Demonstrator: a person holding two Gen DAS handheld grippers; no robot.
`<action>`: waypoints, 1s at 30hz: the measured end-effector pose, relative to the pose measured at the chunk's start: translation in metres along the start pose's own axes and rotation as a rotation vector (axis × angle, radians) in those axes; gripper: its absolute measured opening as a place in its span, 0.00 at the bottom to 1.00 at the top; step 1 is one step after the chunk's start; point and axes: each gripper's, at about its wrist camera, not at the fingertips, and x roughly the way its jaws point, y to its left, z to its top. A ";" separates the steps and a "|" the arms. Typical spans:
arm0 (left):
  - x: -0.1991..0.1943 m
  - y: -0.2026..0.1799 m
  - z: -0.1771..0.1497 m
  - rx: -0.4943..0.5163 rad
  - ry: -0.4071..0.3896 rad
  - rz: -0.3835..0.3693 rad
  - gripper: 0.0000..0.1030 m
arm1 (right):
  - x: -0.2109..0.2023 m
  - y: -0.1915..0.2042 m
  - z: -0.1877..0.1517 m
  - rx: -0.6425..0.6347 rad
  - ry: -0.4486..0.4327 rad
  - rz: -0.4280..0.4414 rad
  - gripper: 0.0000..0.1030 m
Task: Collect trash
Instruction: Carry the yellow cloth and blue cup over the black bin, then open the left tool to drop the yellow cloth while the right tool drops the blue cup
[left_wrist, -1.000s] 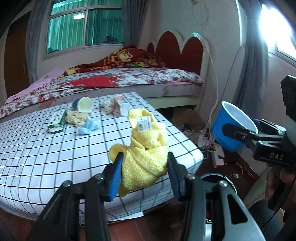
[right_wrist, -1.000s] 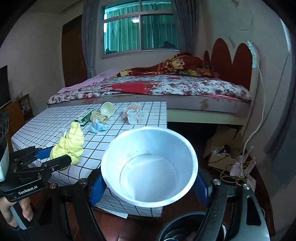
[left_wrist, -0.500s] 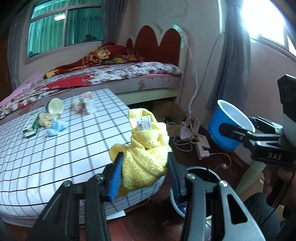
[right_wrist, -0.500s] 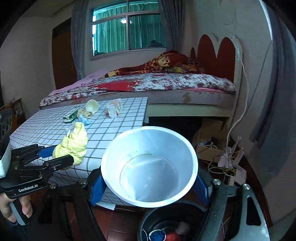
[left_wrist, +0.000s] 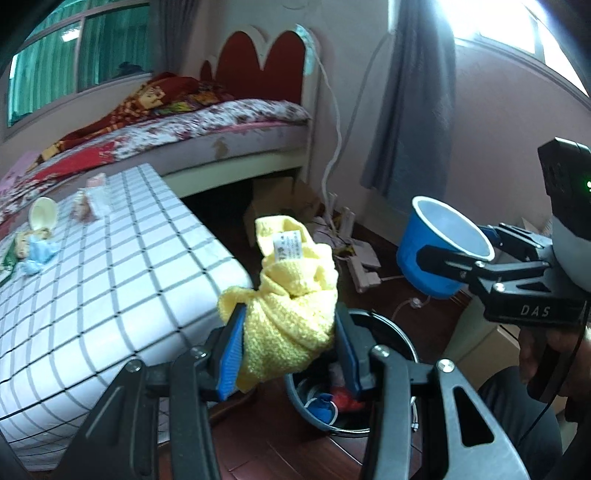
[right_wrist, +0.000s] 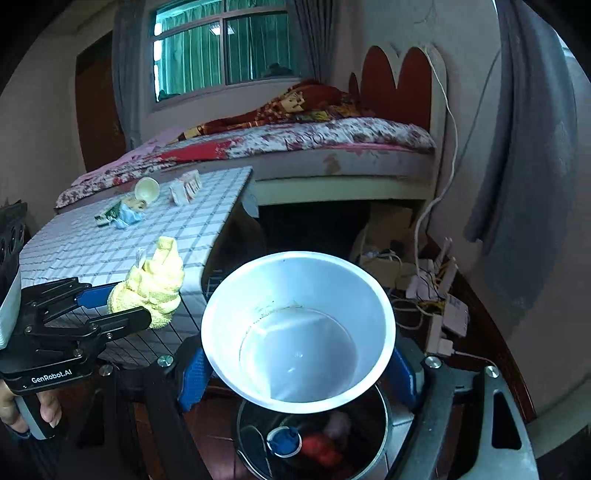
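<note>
My left gripper (left_wrist: 288, 343) is shut on a crumpled yellow cloth (left_wrist: 291, 306), held in the air past the table's corner, just left of and above a black trash bin (left_wrist: 384, 413) on the floor. The cloth also shows in the right wrist view (right_wrist: 155, 284). My right gripper (right_wrist: 295, 373) is shut on a blue paper cup with a white inside (right_wrist: 299, 328), held over the bin (right_wrist: 314, 439); the cup shows blue in the left wrist view (left_wrist: 439, 247). The bin holds red, white and blue trash.
The checked table (left_wrist: 92, 280) still carries a small cup (left_wrist: 42, 218), crumpled papers (left_wrist: 35, 247) and a small carton (left_wrist: 94, 199). A bed (right_wrist: 295, 144) stands behind. Cables and power strips (right_wrist: 436, 291) lie on the floor at right.
Both grippers swung right, away from the table and toward the bin, still holding the cloth and the cup. The bin has come into full view beneath them.
</note>
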 end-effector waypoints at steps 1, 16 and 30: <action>0.004 -0.004 -0.002 0.006 0.008 -0.009 0.45 | 0.001 -0.003 -0.004 0.000 0.009 -0.001 0.78; 0.066 -0.034 -0.046 0.035 0.202 -0.141 0.45 | 0.044 -0.030 -0.060 -0.057 0.182 0.055 0.78; 0.105 -0.035 -0.059 -0.004 0.278 -0.142 0.80 | 0.102 -0.046 -0.095 -0.103 0.357 0.071 0.95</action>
